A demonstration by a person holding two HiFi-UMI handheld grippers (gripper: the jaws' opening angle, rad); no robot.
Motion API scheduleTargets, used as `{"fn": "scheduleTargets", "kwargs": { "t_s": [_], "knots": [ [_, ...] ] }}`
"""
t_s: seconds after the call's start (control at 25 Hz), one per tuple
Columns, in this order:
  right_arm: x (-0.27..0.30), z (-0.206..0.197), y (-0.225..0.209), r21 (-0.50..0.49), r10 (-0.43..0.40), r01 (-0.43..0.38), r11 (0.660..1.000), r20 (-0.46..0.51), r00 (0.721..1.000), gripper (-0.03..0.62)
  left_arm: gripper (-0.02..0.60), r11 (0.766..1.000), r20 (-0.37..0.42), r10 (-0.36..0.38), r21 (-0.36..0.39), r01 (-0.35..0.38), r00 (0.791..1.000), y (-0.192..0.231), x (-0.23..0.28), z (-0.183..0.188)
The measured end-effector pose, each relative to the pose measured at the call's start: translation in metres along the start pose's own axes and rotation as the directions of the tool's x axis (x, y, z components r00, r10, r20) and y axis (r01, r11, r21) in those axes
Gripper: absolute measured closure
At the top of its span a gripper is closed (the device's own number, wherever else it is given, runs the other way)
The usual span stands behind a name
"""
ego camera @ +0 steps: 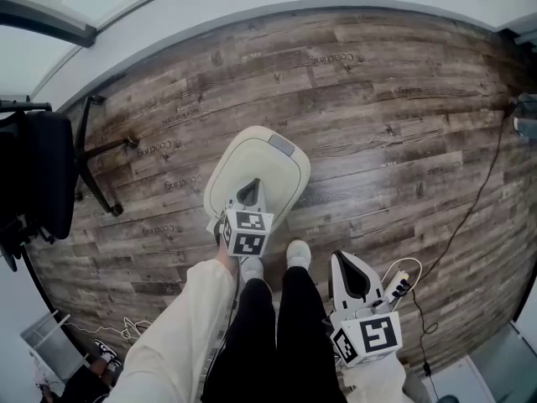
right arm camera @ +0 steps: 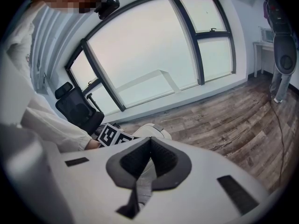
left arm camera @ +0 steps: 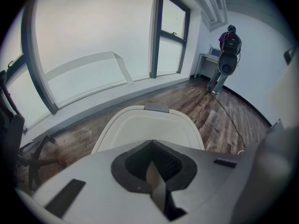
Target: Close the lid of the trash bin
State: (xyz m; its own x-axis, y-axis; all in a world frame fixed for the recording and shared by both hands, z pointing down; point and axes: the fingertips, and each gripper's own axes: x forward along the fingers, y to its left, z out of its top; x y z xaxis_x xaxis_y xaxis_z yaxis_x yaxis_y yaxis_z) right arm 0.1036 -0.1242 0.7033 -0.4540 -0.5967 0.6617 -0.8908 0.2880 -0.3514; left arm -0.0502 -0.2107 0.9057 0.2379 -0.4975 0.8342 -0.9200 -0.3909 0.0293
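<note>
On the wooden floor (ego camera: 403, 141): cream trash bin (ego camera: 267, 168), just ahead of the shoes (ego camera: 298, 253)
Lid (left arm camera: 149, 129): lying flat and down, grey button (ego camera: 281, 146) at far edge
Left gripper (ego camera: 251, 187): over the bin's near edge, jaws pressed together, nothing between; contact with lid unclear
Right gripper (ego camera: 344, 263): low beside the right leg, apart from the bin, jaws together, empty
Office chair (ego camera: 38, 183): far left

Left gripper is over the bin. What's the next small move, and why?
Probably lift the left gripper straight up and away. The trash bin lid already looks flat and shut, with no gap visible at its rim, and the jaws are together with nothing between them, so more pushing seems unneeded.
</note>
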Motion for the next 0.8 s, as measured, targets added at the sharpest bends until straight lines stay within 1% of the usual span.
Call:
{"fn": "scheduleTargets", "kwargs": {
  "t_s": [0.2, 0.28, 0.4, 0.56, 0.72, 0.8],
  "knots": [
    [-0.01, 0.002, 0.004, -0.01, 0.004, -0.004, 1.0, 0.011, 1.0, 0.57, 0.575, 1.0, -0.038, -0.018, -0.01, 0.018, 0.999, 0.001, -0.007, -0.001],
    [-0.013, 0.002, 0.003, -0.02, 0.004, -0.004, 1.0, 0.014, 1.0, 0.571, 0.575, 1.0, -0.035, -0.009, -0.02, 0.008, 0.999, 0.003, -0.013, 0.001],
    [-0.019, 0.001, 0.004, -0.025, -0.002, 0.003, 1.0, 0.02, 1.0, 0.571, 0.575, 1.0, -0.005, -0.002, -0.03, 0.002, 1.0, 0.003, -0.028, 0.006],
    [-0.03, 0.014, 0.021, -0.03, 0.004, -0.003, 1.0, 0.052, 0.999, 0.571, 0.575, 0.999, 0.054, 0.023, -0.041, -0.021, 0.998, 0.011, -0.063, 0.022],
    [-0.052, 0.034, 0.05, -0.059, 0.029, -0.024, 0.998, 0.089, 0.996, 0.571, 0.575, 0.996, 0.138, 0.057, -0.072, -0.048, 0.989, 0.018, -0.126, 0.045],
    [-0.068, 0.046, 0.067, -0.075, 0.036, -0.028, 0.997, 0.104, 0.994, 0.571, 0.575, 0.994, 0.182, 0.058, -0.098, -0.041, 0.982, 0.019, -0.163, 0.057]
  ]
}}
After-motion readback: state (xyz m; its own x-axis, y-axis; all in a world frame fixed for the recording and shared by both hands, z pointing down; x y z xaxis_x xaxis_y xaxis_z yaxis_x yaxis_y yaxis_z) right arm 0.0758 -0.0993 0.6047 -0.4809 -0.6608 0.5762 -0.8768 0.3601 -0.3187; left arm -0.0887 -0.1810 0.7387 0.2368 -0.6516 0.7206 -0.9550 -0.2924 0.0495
